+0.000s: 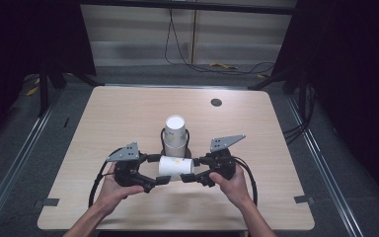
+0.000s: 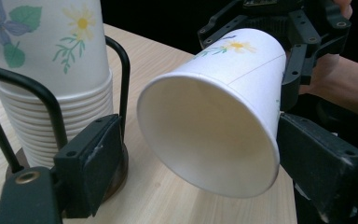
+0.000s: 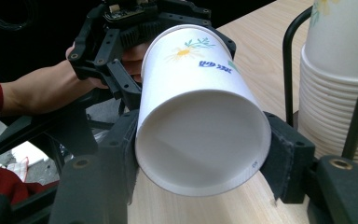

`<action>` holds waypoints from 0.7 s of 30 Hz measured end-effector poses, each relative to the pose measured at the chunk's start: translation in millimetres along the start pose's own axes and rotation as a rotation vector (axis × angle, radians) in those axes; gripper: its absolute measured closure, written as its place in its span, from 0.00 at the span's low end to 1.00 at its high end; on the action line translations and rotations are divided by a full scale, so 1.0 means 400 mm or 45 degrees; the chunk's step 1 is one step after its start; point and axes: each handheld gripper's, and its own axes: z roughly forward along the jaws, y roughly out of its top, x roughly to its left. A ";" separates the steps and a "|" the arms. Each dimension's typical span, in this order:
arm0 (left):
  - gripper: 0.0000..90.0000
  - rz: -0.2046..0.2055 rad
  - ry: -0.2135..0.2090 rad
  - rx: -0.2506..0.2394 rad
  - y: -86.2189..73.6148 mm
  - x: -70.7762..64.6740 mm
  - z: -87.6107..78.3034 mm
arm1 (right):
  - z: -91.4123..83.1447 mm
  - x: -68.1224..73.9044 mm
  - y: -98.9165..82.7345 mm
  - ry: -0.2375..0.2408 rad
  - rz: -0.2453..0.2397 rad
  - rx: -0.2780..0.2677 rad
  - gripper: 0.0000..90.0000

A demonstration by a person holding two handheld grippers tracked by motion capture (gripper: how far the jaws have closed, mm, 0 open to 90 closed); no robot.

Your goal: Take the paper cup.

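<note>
The paper cup lies sideways between both grippers, just in front of the cup stack in its wire holder. The right gripper has its fingers clamped on the cup's rim end. Seen from the left gripper, the fingers stand wide around the cup's open mouth, one touching, the other clear. From above: pale wood counter, dark curtains, grey floor.

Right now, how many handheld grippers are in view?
2: the left gripper at the left end of the lying paper cup, the right gripper at its right end.
</note>
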 end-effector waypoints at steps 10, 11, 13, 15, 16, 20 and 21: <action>0.11 -0.015 -0.022 -0.019 -0.010 0.002 0.017 | 0.008 0.004 0.002 0.012 -0.007 -0.002 0.41; 0.12 -0.014 -0.020 -0.021 -0.011 0.002 0.017 | 0.008 0.004 0.002 0.014 -0.008 -0.004 0.41; 0.16 -0.017 -0.041 -0.039 -0.012 0.002 0.018 | 0.007 0.004 0.002 0.012 -0.008 -0.005 0.41; 0.18 -0.017 -0.056 -0.056 -0.013 0.003 0.019 | 0.006 0.003 0.002 0.010 -0.007 -0.009 0.41; 0.18 -0.009 -0.056 -0.053 -0.013 0.003 0.019 | 0.006 0.003 0.001 0.013 -0.006 -0.008 0.41; 0.20 -0.012 -0.078 -0.062 -0.013 0.004 0.018 | 0.008 0.005 0.001 0.019 -0.007 -0.005 0.41; 0.20 -0.019 -0.086 -0.075 -0.014 0.004 0.019 | 0.009 0.005 0.002 0.021 -0.008 -0.008 0.41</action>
